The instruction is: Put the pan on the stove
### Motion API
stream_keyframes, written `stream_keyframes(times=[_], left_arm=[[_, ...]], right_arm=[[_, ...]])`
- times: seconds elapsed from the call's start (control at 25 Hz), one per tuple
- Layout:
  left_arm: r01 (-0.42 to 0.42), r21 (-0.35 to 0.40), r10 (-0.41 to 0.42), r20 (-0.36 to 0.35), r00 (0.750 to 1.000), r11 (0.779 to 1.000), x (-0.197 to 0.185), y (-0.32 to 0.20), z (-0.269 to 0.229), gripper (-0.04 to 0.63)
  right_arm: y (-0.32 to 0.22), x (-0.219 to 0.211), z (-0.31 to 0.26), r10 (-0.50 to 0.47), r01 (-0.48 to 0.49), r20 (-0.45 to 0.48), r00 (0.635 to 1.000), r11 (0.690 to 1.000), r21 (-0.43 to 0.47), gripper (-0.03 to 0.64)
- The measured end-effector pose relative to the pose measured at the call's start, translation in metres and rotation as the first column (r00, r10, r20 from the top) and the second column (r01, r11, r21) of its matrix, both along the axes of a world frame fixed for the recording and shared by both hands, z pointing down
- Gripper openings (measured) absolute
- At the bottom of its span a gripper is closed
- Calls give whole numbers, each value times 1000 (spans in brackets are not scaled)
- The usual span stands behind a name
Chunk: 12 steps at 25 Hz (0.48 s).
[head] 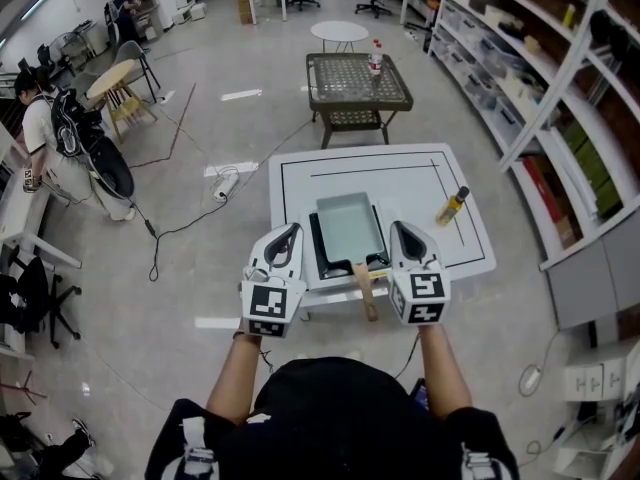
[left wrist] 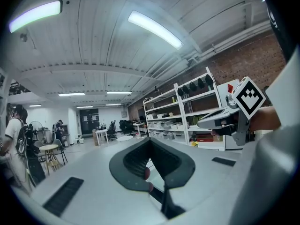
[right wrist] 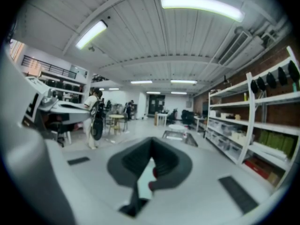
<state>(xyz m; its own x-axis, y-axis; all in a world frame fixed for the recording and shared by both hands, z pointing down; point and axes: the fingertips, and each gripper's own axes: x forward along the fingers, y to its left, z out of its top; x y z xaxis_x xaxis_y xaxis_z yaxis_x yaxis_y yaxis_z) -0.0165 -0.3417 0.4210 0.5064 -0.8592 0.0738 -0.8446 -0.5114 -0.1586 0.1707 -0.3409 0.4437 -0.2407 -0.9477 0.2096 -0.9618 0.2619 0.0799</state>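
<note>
A rectangular grey-green pan point(head: 350, 226) with a wooden handle point(head: 365, 293) sits on the black stove point(head: 322, 258) near the front of the white table point(head: 470, 258). The handle points toward me, over the table's front edge. My left gripper point(head: 290, 236) hangs just left of the pan and my right gripper point(head: 405, 233) just right of it, both level and holding nothing. In the left gripper view the jaws point(left wrist: 150, 142) meet at the tips; the right gripper's jaws point(right wrist: 151, 142) do the same. Each gripper view looks out across the room, so the pan is hidden there.
A yellow-brown bottle point(head: 452, 206) stands on the table's right side. Beyond the table are a mesh-topped table point(head: 357, 83) and a round white table point(head: 339, 33). Shelving point(head: 560, 118) lines the right. A person point(head: 45, 138) stands at far left, and cables point(head: 190, 223) cross the floor.
</note>
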Motion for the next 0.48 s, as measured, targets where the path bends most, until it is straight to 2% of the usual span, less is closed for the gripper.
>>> stream_keyframes(times=[0.48], left_arm=[[32,-18,-33,-18,999,999,-5,2,6,21]], right_arm=[[1,-4,5,-16,16,-5,1000,1000,-26,34]])
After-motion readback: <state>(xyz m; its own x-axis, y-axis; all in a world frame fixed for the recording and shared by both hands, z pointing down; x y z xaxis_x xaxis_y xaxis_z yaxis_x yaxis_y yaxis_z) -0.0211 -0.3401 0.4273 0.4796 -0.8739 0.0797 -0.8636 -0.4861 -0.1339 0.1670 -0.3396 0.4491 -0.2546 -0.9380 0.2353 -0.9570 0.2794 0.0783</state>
